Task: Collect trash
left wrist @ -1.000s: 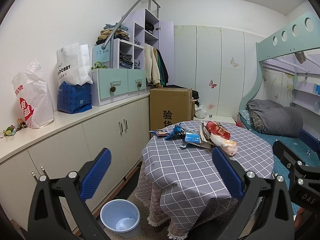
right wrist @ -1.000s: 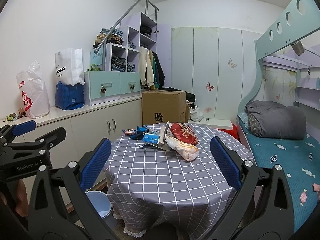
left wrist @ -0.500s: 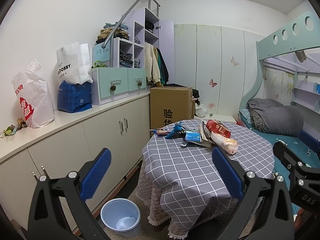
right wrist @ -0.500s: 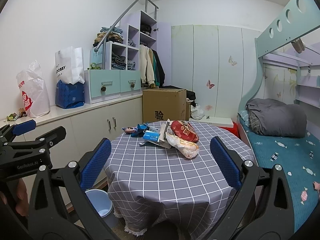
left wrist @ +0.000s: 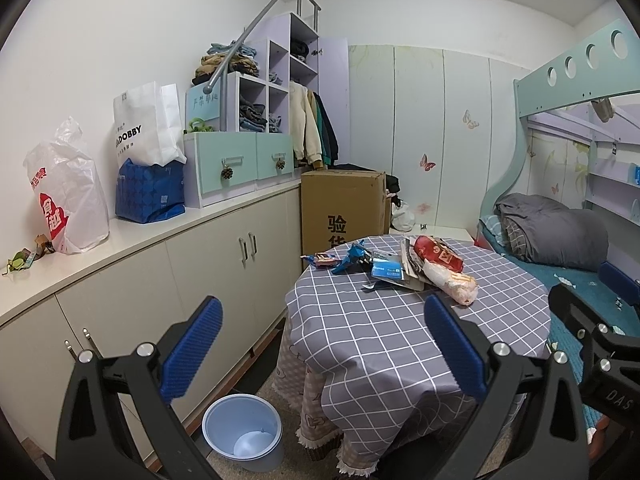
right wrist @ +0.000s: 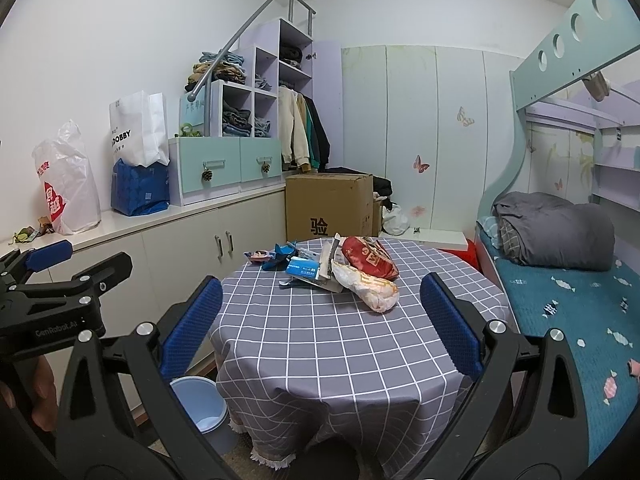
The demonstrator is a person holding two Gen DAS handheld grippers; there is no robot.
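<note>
While both claws, left (left wrist: 318, 344) and right (right wrist: 316, 324), are held spread apart and empty, the approach step is judged in hand: the crumpled wrappers and packets (right wrist: 332, 270) heaped on the grey checked round counter (right wrist: 340, 344) ahead of them must be reached, then carried to the pale blue plastic bin (left wrist: 242, 432) below the left claw.

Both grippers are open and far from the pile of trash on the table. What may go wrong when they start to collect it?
1. The wrappers overlap in one pile, so the jaws may lift several, and some may drop.
2. The checked tablecloth hangs loose; a low grasp might pinch and drag it.
3. The blue bin stands on the floor beside the table, partly under its edge, so dropped trash may miss it.
</note>
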